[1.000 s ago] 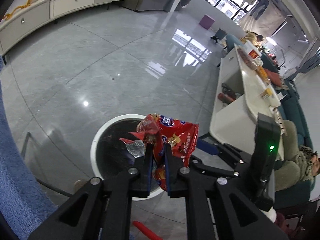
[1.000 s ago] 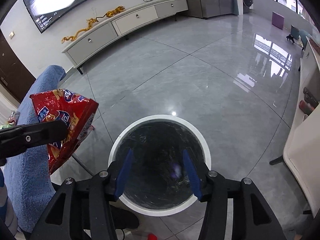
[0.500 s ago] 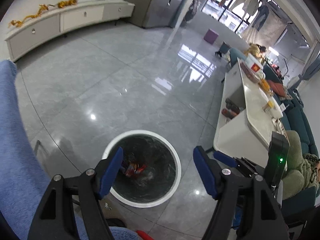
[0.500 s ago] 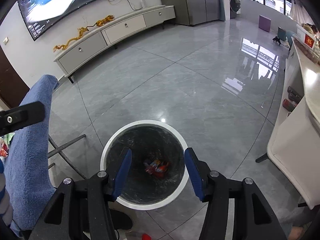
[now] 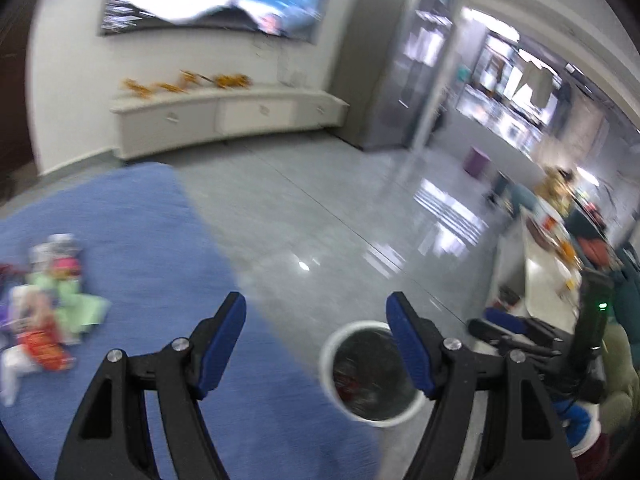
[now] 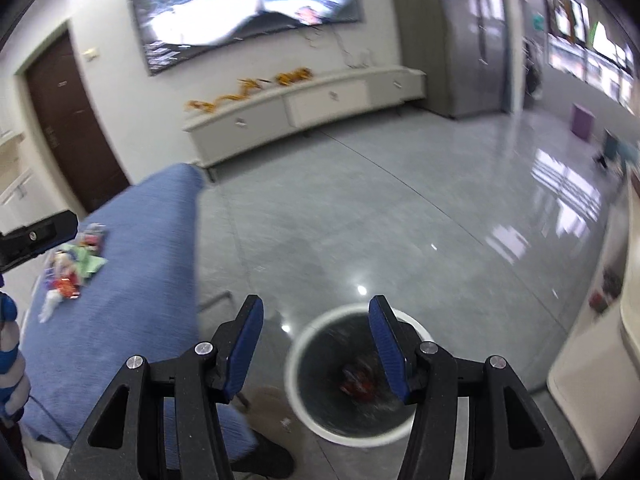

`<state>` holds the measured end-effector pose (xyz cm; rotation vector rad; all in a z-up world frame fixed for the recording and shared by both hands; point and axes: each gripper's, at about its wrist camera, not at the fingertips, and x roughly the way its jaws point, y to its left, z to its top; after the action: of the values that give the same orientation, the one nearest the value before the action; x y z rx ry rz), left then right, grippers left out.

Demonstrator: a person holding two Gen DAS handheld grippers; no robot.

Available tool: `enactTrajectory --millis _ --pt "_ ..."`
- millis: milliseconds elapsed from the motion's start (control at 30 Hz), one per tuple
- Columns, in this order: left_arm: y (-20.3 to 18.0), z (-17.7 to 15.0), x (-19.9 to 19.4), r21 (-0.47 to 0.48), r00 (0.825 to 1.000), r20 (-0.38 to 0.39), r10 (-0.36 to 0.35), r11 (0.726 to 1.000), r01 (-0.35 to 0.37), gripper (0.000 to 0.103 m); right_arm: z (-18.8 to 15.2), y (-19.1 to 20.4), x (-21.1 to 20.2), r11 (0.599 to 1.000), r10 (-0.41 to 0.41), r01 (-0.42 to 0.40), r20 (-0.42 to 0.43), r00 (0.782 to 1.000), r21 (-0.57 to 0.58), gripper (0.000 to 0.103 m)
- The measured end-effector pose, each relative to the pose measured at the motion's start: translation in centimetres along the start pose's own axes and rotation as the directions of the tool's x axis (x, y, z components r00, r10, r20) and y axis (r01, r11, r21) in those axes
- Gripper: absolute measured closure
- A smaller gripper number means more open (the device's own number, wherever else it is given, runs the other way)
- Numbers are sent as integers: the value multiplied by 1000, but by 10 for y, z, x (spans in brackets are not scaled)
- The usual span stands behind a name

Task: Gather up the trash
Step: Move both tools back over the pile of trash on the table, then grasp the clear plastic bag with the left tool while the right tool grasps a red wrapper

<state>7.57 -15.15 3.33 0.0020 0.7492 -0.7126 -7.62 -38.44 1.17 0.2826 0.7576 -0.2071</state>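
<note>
Wrappers (image 5: 48,312) are heaped at left frame on the blue bench (image 5: 160,248). Left gripper (image 5: 316,344) and right gripper (image 6: 316,344) are seen spread, empty. One wrapper should be approached low, edge pinched, then carried to the bin (image 6: 298,364), lower centre.

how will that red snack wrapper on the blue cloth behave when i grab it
The red snack wrapper looks like thin, crinkled film, so it will probably be floppy and very light. It lies flat on the blue cloth amid other wrappers, so the fingers may snag a neighbour. Glossy film could slip; the view is blurred.
</note>
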Motion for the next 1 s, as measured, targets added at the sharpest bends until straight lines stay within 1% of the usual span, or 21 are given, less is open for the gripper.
enactTrajectory --millis 33,100,167,200,233,300,333,433,467,500,533,567,600,633,733,767,867,933,1000 --pt "21 -1 -19 -25 998 36 44 999 -43 32 5 11 -1 1000 17 -17 10 1000 -21 51" --pt "48 -3 -44 -60 992 77 103 993 -99 32 15 36 -5 996 60 -58 27 998 -65 51" --pt "82 -9 -74 -112 978 120 171 981 -158 32 25 63 -8 989 102 -97 37 994 -112 51" --pt "96 -13 -86 -136 971 133 198 974 -180 32 28 71 -8 986 115 -110 39 993 -128 51" --pt "112 -17 -98 -161 964 141 227 966 -204 32 33 88 -8 978 143 -136 38 989 -157 51" --pt "145 -23 -121 -201 943 150 297 943 -265 32 38 112 -6 965 184 -174 31 983 -196 51" --pt "163 -27 -134 -225 928 152 340 926 -303 32 41 127 -5 956 205 -194 25 979 -220 51" --pt "204 -37 -158 -290 900 157 406 891 -350 32 53 168 2 921 268 -257 -1 963 -292 51" --pt "219 -43 -168 -314 888 160 431 875 -369 32 57 187 7 903 300 -290 -17 954 -319 51" --pt "230 -47 -175 -334 879 162 448 863 -379 32 58 196 9 891 319 -310 -26 947 -332 51" --pt "241 -51 -179 -356 872 161 462 851 -386 32 60 215 15 869 352 -345 -46 935 -354 51" --pt "252 -55 -182 -376 867 158 473 840 -390 32 59 225 19 855 370 -365 -60 927 -369 51" --pt "260 -59 -183 -391 865 151 479 832 -393 32 58 241 26 835 388 -388 -81 918 -390 51" --pt "270 -65 -180 -406 867 136 479 825 -392 33 56 255 33 819 400 -404 -100 911 -407 51" --pt "291 -79 -163 -416 883 77 462 820 -393 39 46 288 52 774 430 -456 -164 888 -440 53" --pt "292 -83 -156 -411 888 57 457 821 -396 42 42 301 62 755 440 -478 -193 877 -450 53" --pt "300 -96 -129 -398 907 -8 422 830 -390 45 28 334 90 710 453 -527 -270 850 -468 54" --pt "301 -101 -114 -388 915 -37 402 838 -384 47 20 347 103 691 456 -549 -307 836 -470 54" --pt "304 -102 -99 -370 924 -62 379 851 -373 51 11 366 124 666 449 -568 -349 823 -482 54"
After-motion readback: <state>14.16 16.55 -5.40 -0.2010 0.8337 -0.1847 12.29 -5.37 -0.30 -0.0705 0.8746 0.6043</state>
